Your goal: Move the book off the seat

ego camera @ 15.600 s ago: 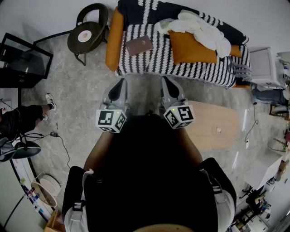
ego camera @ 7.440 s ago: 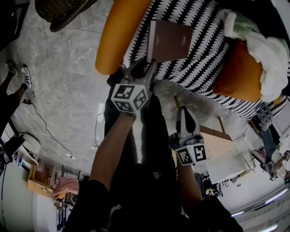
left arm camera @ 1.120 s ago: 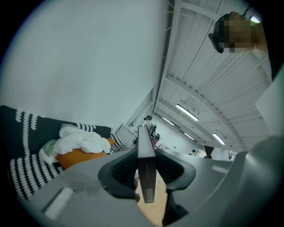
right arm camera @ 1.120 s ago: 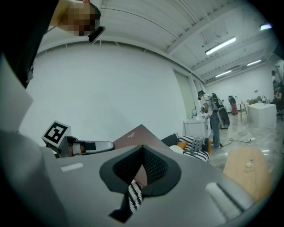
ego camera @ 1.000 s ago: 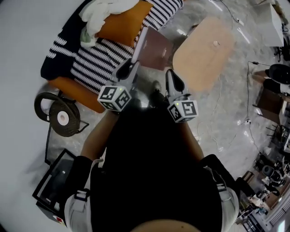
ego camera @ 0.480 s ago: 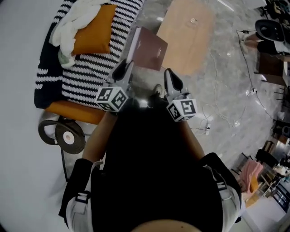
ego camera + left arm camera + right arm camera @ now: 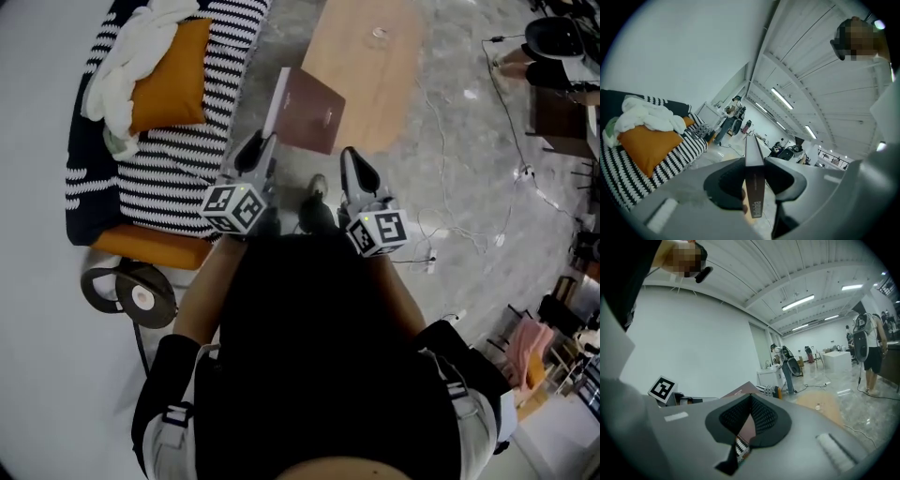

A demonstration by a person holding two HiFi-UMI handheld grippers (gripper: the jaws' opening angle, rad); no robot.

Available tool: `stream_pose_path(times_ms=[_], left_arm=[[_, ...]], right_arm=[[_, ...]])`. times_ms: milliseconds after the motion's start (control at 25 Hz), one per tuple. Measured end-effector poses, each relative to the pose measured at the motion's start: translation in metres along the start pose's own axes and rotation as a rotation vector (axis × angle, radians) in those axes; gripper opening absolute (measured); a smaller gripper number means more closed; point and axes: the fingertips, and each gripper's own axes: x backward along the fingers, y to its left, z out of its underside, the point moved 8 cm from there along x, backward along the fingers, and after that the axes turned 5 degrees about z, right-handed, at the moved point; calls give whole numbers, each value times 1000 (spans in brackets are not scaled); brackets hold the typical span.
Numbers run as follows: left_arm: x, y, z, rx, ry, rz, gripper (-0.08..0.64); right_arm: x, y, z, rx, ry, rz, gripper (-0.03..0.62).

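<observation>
In a strip-lit hall with a grey marbled floor (image 7: pixel 469 187), the brown book (image 7: pixel 309 111) is held in the air off the striped sofa (image 7: pixel 169 159), beside a low wooden surface (image 7: pixel 366 56). It is clamped on edge in the left claw (image 7: pixel 262 142), its length pointing away from the person. The right claw (image 7: pixel 349 156) is closed on nothing.

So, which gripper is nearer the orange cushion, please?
Left. The left gripper is below-right of the orange cushion, beside the sofa; the right gripper is farther right, over the floor.
</observation>
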Motion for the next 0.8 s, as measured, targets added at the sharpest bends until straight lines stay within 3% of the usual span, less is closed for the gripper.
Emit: stream_pose_path(times_ms=[240, 800], left_arm=[[-36, 17, 29, 35, 58, 8, 140], [-95, 87, 100, 129, 70, -44, 141]], right_arm=[[-3, -36, 14, -28, 41, 42, 8], [-28, -80, 79, -81, 171, 52, 8]])
